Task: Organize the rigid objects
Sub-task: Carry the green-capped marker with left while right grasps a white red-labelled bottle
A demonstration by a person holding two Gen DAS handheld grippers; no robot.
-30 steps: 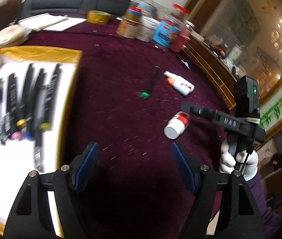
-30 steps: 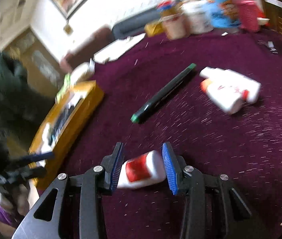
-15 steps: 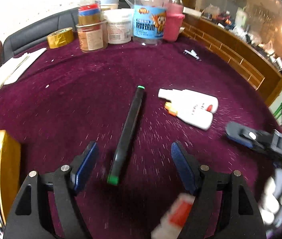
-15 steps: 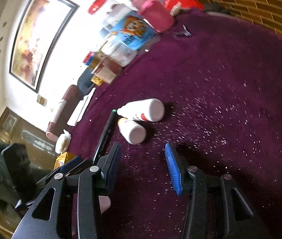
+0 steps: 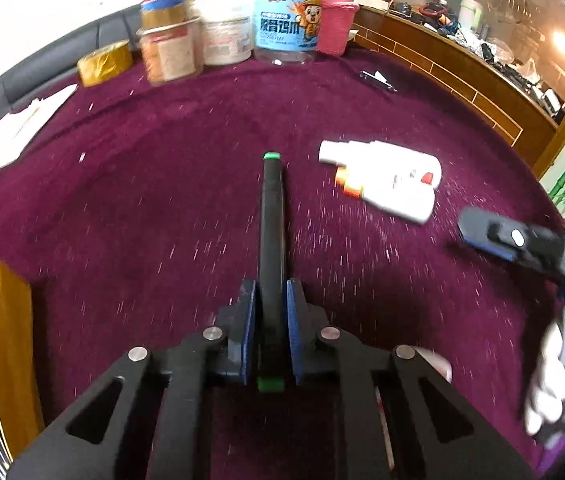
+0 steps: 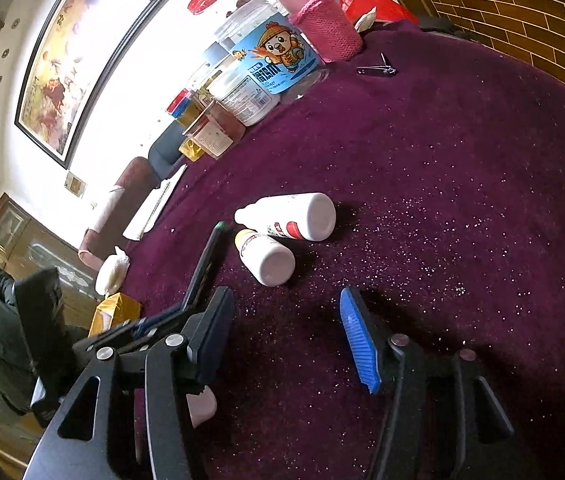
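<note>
Purple cloth covers the worktop (image 5: 122, 200), where my left claw (image 5: 269, 304) is clamped on the black marker (image 5: 271, 224) near its tail, so I should lift it level, while my right claw (image 6: 286, 332) is opening, nothing between its pads.

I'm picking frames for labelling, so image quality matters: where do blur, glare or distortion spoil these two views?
Left wrist view: the gloved hand at right is smeared by motion; the marker is sharp; the window top left is blown out. Right wrist view: mostly sharp; the white wall behind the jars is overexposed; fisheye bends the brick edge.
</note>
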